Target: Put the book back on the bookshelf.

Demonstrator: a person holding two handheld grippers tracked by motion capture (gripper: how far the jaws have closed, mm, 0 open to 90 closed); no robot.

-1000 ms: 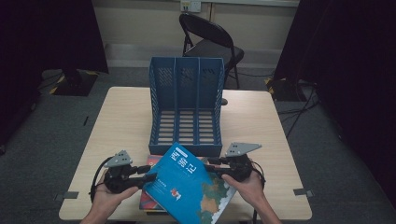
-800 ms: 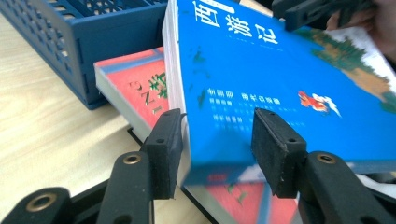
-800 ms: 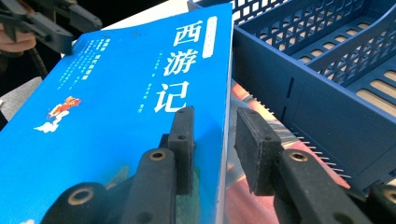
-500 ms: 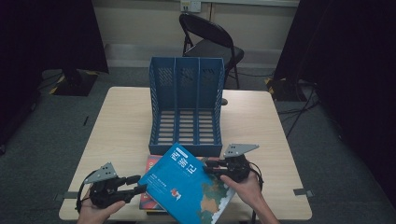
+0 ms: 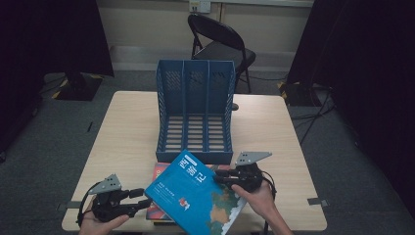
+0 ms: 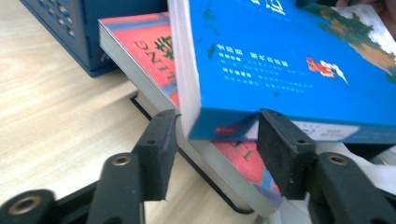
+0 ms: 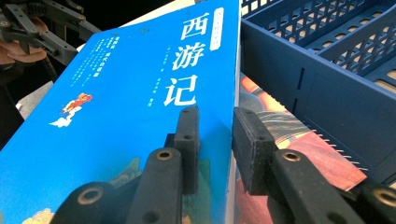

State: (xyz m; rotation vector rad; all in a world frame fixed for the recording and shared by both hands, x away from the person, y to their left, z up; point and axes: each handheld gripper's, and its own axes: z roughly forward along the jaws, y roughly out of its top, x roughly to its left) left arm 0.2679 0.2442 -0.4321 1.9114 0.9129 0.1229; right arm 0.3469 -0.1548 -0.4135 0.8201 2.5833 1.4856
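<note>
Tilting up off a small stack at the near edge of the table (image 5: 127,127), a blue book (image 5: 195,196) is clamped along its right edge by the right gripper (image 5: 220,177), 1 jaw laid on the cover and the other under the page edge, as seen in the right gripper view (image 7: 212,149). At the book's near left corner the left gripper (image 5: 147,198) is held with its jaws parted; they have just been opening, and in the left gripper view (image 6: 215,140) the corner is seen between the pads (image 6: 159,144) without being pressed by them. Beneath the blue book a red book (image 6: 144,56) is lying flat on the table, with a dark one under it. Just beyond the books a blue file rack (image 5: 195,112) with 3 compartments is set upright on the table. Behind the table a black folding chair (image 5: 220,44) is placed on the grey floor.
</note>
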